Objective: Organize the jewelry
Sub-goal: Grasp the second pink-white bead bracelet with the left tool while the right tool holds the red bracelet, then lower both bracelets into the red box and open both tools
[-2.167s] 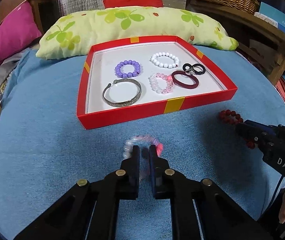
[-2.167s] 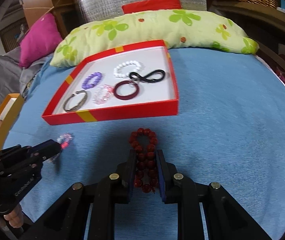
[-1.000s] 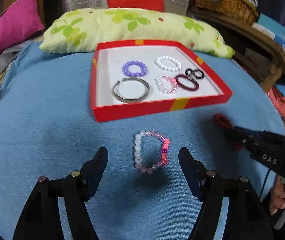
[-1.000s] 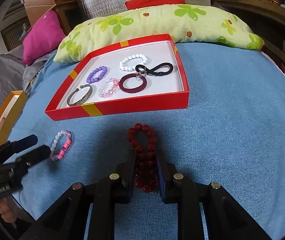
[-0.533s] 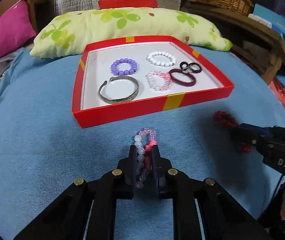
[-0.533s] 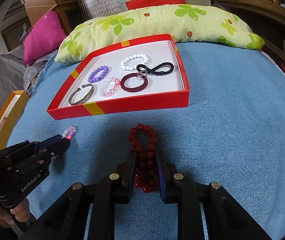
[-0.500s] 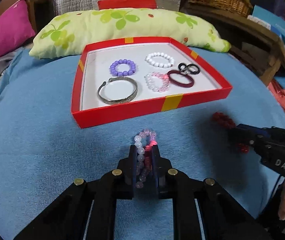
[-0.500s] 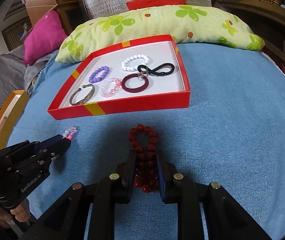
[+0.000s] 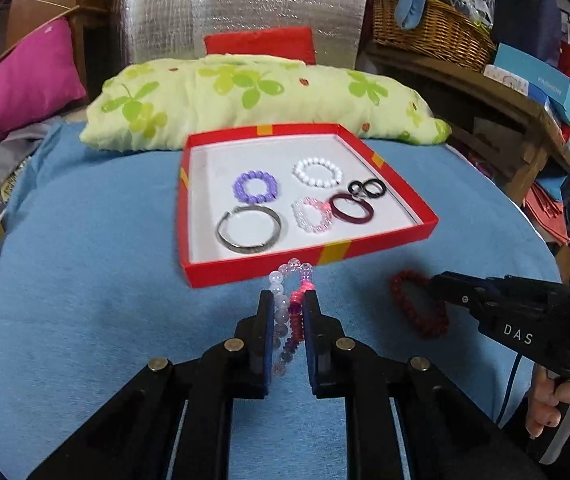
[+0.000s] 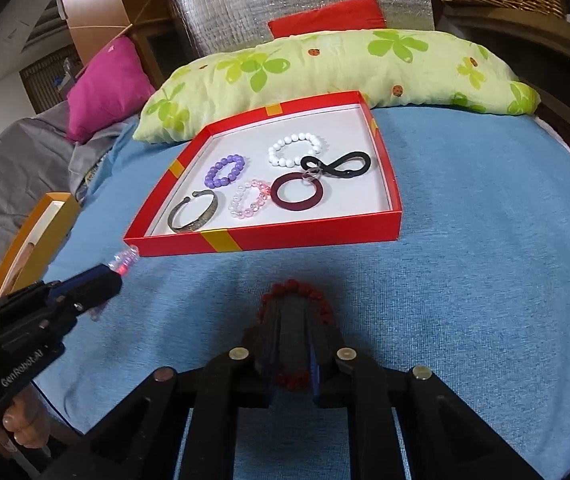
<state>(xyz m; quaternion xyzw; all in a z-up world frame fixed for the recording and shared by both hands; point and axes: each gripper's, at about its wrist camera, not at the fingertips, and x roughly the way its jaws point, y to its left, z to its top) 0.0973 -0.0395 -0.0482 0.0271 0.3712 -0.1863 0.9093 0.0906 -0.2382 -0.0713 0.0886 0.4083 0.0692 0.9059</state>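
Note:
A red tray (image 9: 389,240) with a white floor holds a purple bead bracelet (image 9: 255,186), a white bead bracelet (image 9: 317,172), a silver bangle (image 9: 248,229), a pink bead bracelet (image 9: 311,215), a maroon ring bangle (image 9: 352,209) and a black loop (image 9: 367,189). My left gripper (image 9: 288,305) is shut on a pink-and-clear bead bracelet (image 9: 291,312), lifted just in front of the tray. My right gripper (image 10: 291,316) is blurred, its fingers over a dark red bead bracelet (image 10: 295,300) on the blue cloth; its state is unclear. The red bracelet (image 9: 417,308) shows loose in the left view.
A green floral pillow (image 9: 261,96) lies behind the tray. A magenta cushion (image 9: 29,80) is at the far left, an orange box (image 10: 33,240) at the left edge, a wicker basket (image 9: 429,32) and shelves at the right. Blue cloth (image 10: 485,280) covers the surface.
My left gripper has lifted the pink-and-clear bracelet and carried it toward the tray's front edge. My right gripper has shifted and blurred; the red bracelet now looks spread around its fingers.

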